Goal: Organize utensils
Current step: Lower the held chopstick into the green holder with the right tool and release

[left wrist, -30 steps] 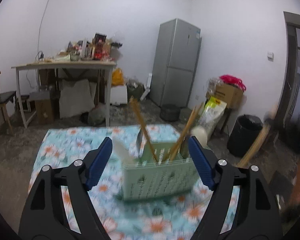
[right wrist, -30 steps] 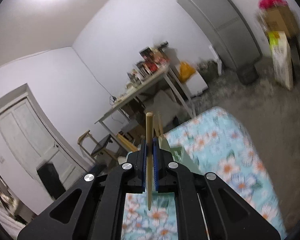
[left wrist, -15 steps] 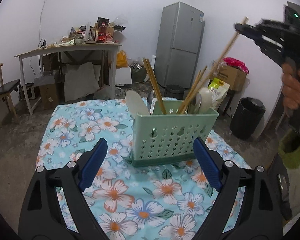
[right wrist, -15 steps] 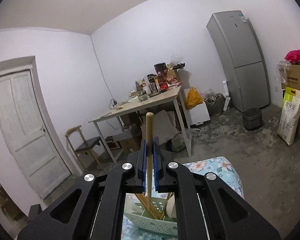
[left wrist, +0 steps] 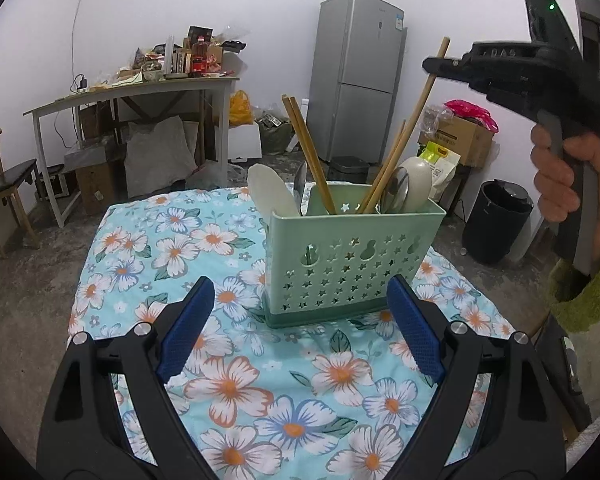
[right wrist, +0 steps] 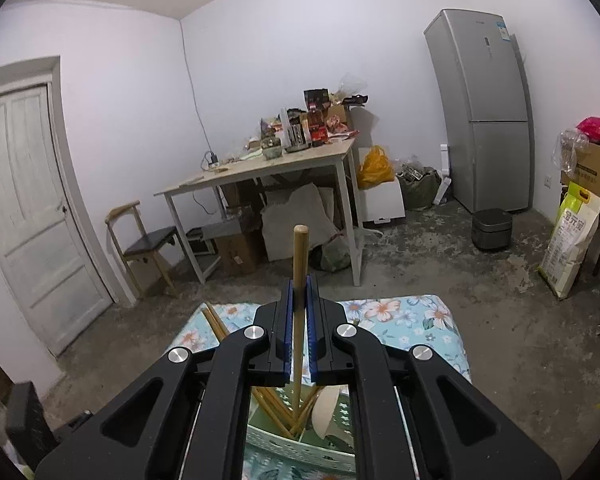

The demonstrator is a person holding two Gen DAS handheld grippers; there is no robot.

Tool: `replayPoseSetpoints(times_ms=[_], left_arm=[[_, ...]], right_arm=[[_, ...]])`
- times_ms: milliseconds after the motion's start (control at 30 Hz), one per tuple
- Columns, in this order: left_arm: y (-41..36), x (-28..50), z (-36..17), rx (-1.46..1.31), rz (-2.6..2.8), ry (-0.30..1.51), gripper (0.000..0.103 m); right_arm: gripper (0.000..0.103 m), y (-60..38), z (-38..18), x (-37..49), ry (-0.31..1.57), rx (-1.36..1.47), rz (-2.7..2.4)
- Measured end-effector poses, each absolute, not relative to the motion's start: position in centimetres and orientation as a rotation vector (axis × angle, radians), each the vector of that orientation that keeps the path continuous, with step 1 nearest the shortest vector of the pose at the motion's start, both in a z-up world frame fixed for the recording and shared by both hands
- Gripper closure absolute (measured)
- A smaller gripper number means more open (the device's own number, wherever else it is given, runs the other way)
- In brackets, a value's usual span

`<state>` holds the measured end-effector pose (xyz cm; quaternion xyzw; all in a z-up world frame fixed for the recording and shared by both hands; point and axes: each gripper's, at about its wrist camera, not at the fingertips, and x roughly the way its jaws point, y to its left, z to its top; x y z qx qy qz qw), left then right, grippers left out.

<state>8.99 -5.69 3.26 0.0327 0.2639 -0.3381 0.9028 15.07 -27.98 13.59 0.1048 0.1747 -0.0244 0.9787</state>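
Caddy (left wrist: 354,256): one, centre of frame
Chopsticks in caddy (left wrist: 308,156): about five, leaning
Chopstick (right wrist: 299,300) in right gripper (right wrist: 299,292): one
Spoons (left wrist: 414,186): three or four, partly hidden
Grippers: two, left gripper (left wrist: 300,332) at lower frame
Fridge (left wrist: 356,76): one
Chair (left wrist: 4,184): one

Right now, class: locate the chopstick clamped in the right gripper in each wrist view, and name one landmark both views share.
Left wrist view: chopstick slants at upper right, its lower end in the green caddy.
Right wrist view: chopstick stands upright at centre, between the blue pads.
Shared landmark: grey fridge.
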Motion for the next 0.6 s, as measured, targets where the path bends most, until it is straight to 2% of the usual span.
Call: replayPoseSetpoints(times_ms=[367,400,467,600], left_arm=[[-5.6,9.7,2.4,0.066,-0.671,0.577,0.019],[-5.5,9.8,2.4,0.064,-0.668,0.580,0.019],[-5.5,9.9,2.3,0.058,-0.666,0.588,0.018],[-5.5,10.0,2.3,0.043,-0.655,0.598,0.015]], right_arm=[[0.094,-27.7,8.9,16.8,0.528,0.220,-0.026],[0.091,-27.6,9.0,16.6,0.526,0.213,-0.028],[0.068,-27.5,9.4,16.2,0.513,0.205,-0.035],[0.061,-27.9,10.7,14.3,0.454,0.234,-0.035]])
